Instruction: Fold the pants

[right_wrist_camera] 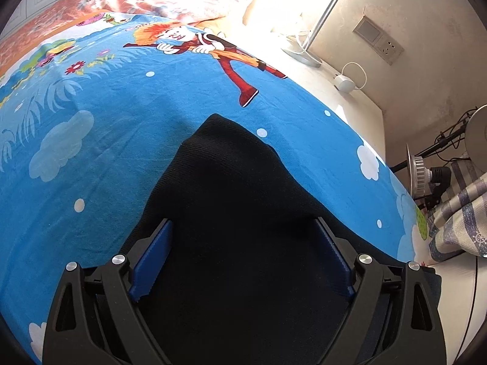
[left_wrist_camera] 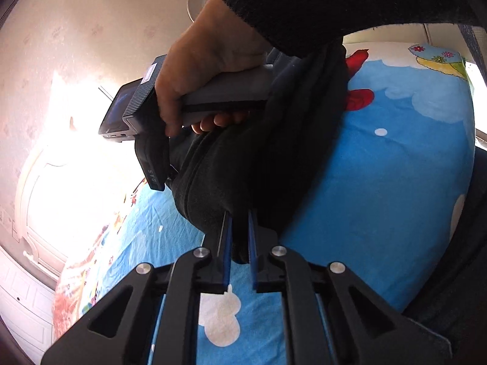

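Observation:
The black pants (left_wrist_camera: 274,158) hang bunched above the blue cartoon bedsheet (left_wrist_camera: 395,182). My left gripper (left_wrist_camera: 240,228) is shut on a fold of them, and the cloth fills the narrow gap between its blue pads (left_wrist_camera: 226,243). Just beyond, a person's hand (left_wrist_camera: 207,70) in a black sleeve holds the other gripper's handle, whose fingers are hidden behind the cloth. In the right wrist view the pants (right_wrist_camera: 231,164) lie spread on the sheet (right_wrist_camera: 91,152), ending in a corner ahead. My right gripper (right_wrist_camera: 243,222) is open wide over them, its pads (right_wrist_camera: 152,258) not pressing on the cloth.
An orange quilt (right_wrist_camera: 91,3) lies at the bed's far end. A bedside ledge along the right edge carries a lamp base (right_wrist_camera: 301,53) and a white charger (right_wrist_camera: 345,83). A wall socket (right_wrist_camera: 379,39) is above, and a striped cloth (right_wrist_camera: 456,210) and a lamp stand are at the right.

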`<state>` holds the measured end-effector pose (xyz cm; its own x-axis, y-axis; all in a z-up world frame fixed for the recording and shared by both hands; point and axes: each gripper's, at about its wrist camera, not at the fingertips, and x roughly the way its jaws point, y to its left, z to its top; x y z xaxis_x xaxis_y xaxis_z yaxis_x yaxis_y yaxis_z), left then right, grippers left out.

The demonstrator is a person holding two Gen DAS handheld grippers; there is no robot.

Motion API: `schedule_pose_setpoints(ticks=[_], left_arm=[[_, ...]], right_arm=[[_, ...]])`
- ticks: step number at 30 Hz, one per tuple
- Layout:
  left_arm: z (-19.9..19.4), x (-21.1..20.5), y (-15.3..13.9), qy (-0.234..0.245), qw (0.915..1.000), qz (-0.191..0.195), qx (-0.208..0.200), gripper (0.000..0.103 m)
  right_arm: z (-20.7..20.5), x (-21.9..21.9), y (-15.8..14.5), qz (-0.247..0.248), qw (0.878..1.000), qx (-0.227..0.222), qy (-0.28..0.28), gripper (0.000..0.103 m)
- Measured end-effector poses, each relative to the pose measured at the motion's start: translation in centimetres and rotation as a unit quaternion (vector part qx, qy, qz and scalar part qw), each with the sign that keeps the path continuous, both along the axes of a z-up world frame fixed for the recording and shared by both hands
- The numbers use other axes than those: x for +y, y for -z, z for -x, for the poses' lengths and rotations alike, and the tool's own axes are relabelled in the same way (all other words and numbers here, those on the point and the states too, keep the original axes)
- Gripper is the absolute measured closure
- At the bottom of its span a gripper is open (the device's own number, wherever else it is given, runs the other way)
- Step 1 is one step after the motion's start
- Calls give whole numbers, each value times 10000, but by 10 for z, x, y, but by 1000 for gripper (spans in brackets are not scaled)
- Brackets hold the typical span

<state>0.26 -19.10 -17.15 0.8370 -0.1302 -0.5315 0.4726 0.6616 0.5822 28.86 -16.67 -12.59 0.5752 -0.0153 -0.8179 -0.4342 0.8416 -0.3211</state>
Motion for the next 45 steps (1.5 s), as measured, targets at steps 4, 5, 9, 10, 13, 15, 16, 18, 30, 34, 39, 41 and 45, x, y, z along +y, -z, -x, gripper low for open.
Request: schedule_pose_setpoints(ticks=[4,5,9,10,13,15,16,18,30,34,39,41,45], left_arm=[[3,-1,-2,17,10000,2,28,95],[3,0,-4,30,10000,-6,29,95],[-3,6,-9,14,9995,236,186,95],[-3,6,-9,16,9995,239,186,95],[-7,10,-13,28,9988,371,304,95],[-10,14,-16,27,9980,485,405,95],[-11,16,-19,29,9972,566,482,95],[-14,24,-29,104,9931,850,796,95],[-137,44,-73,-795,9322,2376,2611,71],[-120,33,-90,290,9167,2659,2968,67],[-144,47,-103,-236,9226,2913,2517,54],[-155,53,-99,-472,9096,3129,2691,49],[-162,63,-86,-980,9022,3166,2760,46]], right_arm=[[3,6,0,342,9989,-320,96,7],[4,6,1,371,9986,-367,89,7],[9,1,-6,164,9986,-485,101,7],[11,-5,-13,54,9982,-548,231,7],[24,-34,-44,-666,9928,-517,855,6],[40,-57,-63,-777,9871,-651,1240,6],[48,-69,-69,-727,9852,-680,1392,6],[66,-100,-78,-760,9821,-499,1650,6],[201,-187,-273,-2122,9484,-740,2236,6],[216,-197,-307,-2778,9323,-686,2211,6],[205,-191,-299,-2923,9329,-245,2088,6],[198,-186,-294,-3017,9321,-25,2003,6],[188,-178,-297,-2966,9357,-53,1911,6]])
